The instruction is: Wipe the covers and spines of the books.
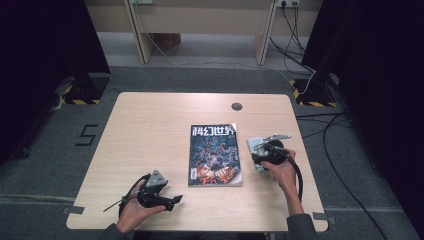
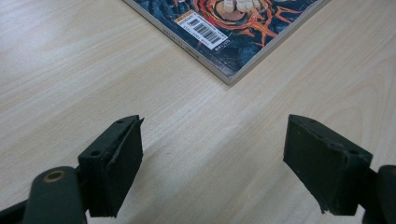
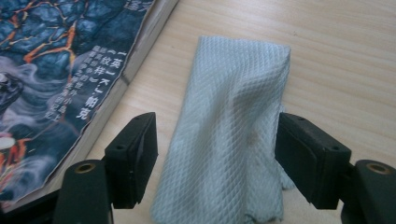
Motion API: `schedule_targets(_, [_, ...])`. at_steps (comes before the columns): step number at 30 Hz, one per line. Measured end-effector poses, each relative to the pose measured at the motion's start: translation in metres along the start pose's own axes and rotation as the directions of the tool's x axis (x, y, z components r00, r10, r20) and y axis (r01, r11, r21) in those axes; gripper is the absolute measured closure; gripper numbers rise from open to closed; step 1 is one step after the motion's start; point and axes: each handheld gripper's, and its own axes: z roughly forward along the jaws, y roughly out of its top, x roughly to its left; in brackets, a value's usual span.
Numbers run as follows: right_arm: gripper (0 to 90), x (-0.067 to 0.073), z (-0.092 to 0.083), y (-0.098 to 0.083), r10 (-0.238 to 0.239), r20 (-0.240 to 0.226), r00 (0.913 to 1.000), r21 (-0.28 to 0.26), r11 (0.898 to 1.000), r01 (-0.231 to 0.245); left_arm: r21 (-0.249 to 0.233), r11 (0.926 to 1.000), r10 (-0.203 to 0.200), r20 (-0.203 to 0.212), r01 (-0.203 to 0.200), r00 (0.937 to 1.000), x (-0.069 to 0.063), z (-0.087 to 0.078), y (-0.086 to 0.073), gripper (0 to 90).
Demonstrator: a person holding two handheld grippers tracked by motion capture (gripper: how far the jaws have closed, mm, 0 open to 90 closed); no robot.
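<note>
Lying flat just right of the magazine (image 3: 56, 70): folded pale-grey waffle-weave cloth (image 3: 229, 126), long side parallel to the magazine's edge, small gap between them, on the wooden table (image 3: 336, 56). Straddled by right gripper (image 3: 215, 154), jaws spread either side of the fold; left pad clear of the fabric, right pad touching or almost touching the cloth's edge, hard to tell which; nothing pinched. Probably mid-placement or about to re-grab. For a clean pick: centre jaws over the folded stack, lower until pads reach the tabletop, close across all layers, not just the top one. Keep clear of the magazine's curled page edge, easy to snag. Lift straight, avoid dragging, else fold opens. Left gripper (image 2: 212, 158) well away, near the magazine's lower-left corner, jaws wide apart, empty, over bare table. Best kept parked there.
</note>
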Motion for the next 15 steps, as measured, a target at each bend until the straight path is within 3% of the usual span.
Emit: schedule_targets(15, [20.7, 0.022, -0.025, -0.015, 0.021, -0.047, 0.9987, -0.051, 0.998, -0.024, -0.002, 1.0, -0.003, -0.005, 0.003, 1.0, 0.001, 0.0, 0.001, 18.4])
